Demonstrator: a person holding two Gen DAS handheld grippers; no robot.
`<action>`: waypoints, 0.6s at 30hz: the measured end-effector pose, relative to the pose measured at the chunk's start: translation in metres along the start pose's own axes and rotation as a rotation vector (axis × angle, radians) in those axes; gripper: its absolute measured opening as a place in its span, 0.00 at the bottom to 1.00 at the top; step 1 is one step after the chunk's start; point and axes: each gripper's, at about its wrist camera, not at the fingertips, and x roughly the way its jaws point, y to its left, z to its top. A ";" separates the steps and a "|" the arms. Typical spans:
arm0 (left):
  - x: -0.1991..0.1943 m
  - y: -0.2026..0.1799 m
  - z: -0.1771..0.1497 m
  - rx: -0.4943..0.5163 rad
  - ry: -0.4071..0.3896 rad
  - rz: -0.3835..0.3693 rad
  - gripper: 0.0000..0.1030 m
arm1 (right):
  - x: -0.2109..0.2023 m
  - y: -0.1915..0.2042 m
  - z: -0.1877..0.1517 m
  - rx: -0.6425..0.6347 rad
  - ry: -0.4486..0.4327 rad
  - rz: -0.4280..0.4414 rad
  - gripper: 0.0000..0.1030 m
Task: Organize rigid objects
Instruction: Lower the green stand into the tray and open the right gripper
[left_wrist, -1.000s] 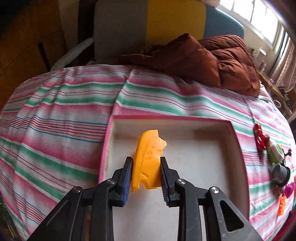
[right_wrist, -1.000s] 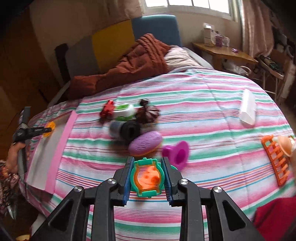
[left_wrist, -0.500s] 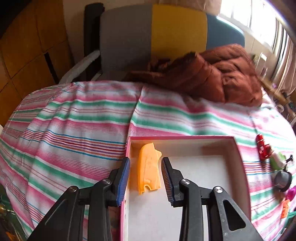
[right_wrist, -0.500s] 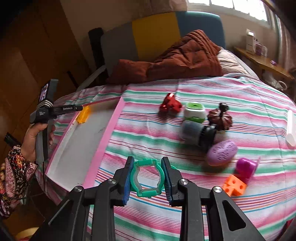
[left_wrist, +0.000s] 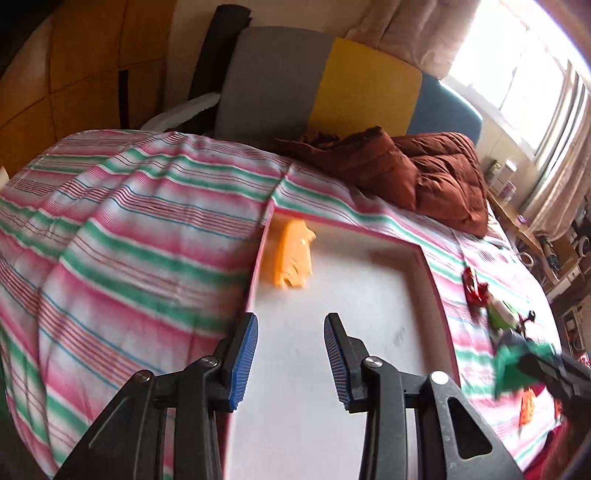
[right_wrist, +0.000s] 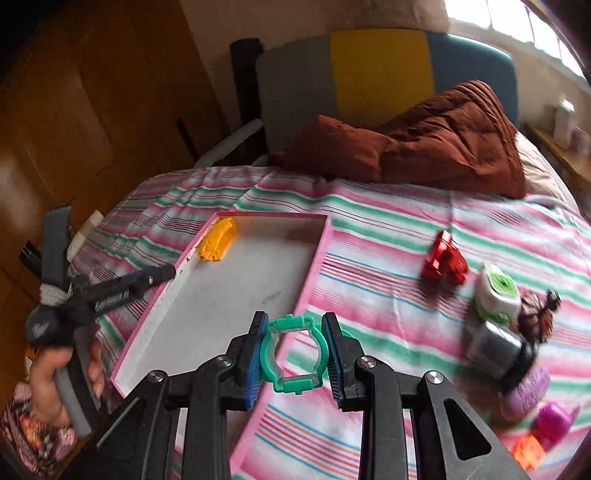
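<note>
Currently the step in hand is transport: the right gripper (right_wrist: 293, 360) has its fingers clenched on the green ring (right_wrist: 293, 356), a thin, hard plastic frame with small tabs and an open centre, held just over the near right edge of the tray (right_wrist: 314, 266). The tray is a shallow rectangular box with pink walls and a flat white floor, resting on the soft striped bedspread (right_wrist: 388, 229). A yellow ribbed plastic piece (left_wrist: 290, 254) lies in its far left corner. The left gripper (left_wrist: 291, 358) has its fingers released and empty, over the tray's near left edge. The next move likely calls for carrying the ring over the white floor, lowering it and releasing. Remaining toys, including a red block toy (right_wrist: 445, 264), lie on the bedspread right of the tray.
</note>
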 end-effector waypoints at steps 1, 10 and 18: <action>-0.003 -0.002 -0.004 0.011 -0.001 -0.005 0.36 | 0.005 0.004 0.005 -0.010 0.003 0.005 0.29; -0.015 -0.008 -0.028 0.017 -0.007 -0.023 0.36 | 0.055 0.037 0.037 -0.081 0.036 -0.011 0.29; -0.022 -0.003 -0.040 -0.012 0.009 -0.017 0.36 | 0.109 0.057 0.070 -0.123 0.066 -0.048 0.29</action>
